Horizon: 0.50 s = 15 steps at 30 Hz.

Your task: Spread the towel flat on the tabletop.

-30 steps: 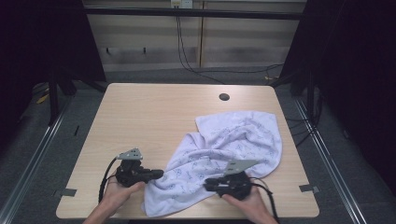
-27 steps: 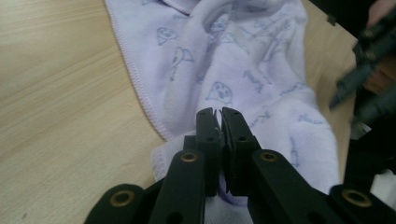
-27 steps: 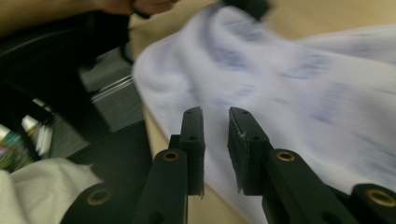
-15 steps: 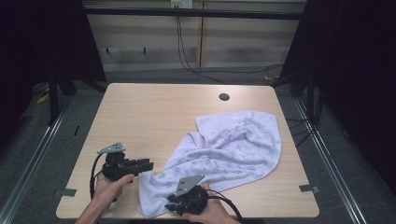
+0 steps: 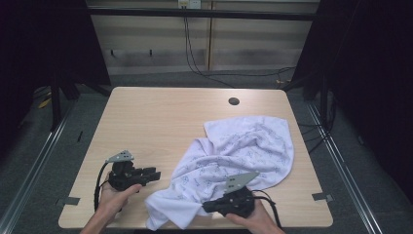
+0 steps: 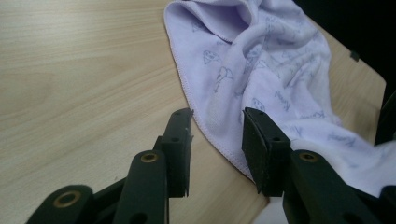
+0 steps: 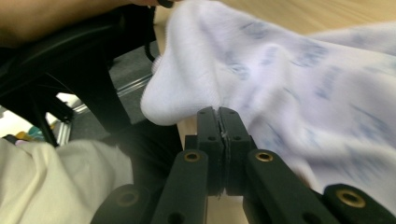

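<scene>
we've pinched the towel (image 5: 243,156)'s near edge in our right gripper (image 5: 210,207), jaws just closing; our left gripper (image 5: 152,176) has opened, empty, beside its hem on the bench (image 5: 160,122). next: regrasp that hem.

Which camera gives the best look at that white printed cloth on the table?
The high view: the white printed cloth shows whole, crumpled across the wooden table. The left gripper view shows its stitched hem and drawings close up. The right gripper view shows a blurred fold.

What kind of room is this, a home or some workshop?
Probably a lab or recording booth: a bare wooden table ringed by black curtains, cables on the floor, and a towel handled with claws.
</scene>
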Available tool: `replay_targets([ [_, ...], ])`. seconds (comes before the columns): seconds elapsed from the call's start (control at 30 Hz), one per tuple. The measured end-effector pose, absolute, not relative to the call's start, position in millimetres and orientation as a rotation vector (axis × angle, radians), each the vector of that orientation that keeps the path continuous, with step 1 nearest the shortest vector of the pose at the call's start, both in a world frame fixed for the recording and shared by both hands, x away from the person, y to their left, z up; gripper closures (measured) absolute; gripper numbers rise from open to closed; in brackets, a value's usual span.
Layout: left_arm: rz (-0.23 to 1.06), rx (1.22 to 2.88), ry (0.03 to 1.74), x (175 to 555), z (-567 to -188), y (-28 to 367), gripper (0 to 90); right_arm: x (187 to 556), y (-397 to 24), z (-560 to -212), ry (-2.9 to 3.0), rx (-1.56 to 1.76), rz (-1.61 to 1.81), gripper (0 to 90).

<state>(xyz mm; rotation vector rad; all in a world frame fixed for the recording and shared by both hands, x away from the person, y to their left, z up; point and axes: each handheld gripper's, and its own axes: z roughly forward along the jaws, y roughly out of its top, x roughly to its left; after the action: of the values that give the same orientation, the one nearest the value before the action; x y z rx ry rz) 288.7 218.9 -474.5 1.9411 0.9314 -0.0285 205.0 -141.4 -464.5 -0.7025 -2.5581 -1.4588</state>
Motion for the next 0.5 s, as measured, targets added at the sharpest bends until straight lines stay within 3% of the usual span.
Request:
replay_targets([
  [0.2, -0.022, 1.991, 0.915, 294, -479, 199, 62.8, 190, -193, -473, -2.600, -0.820, -1.384, 89.0],
  [0.37, 0.004, 2.070, 0.877, 304, -488, 170, 53.8, 177, -216, -483, -2.621, -0.892, -1.299, 88.6],
  [0.5, 0.007, 2.101, 0.838, 312, -493, 151, 51.7, 171, -224, -476, -2.605, -0.907, -1.351, 73.2],
])
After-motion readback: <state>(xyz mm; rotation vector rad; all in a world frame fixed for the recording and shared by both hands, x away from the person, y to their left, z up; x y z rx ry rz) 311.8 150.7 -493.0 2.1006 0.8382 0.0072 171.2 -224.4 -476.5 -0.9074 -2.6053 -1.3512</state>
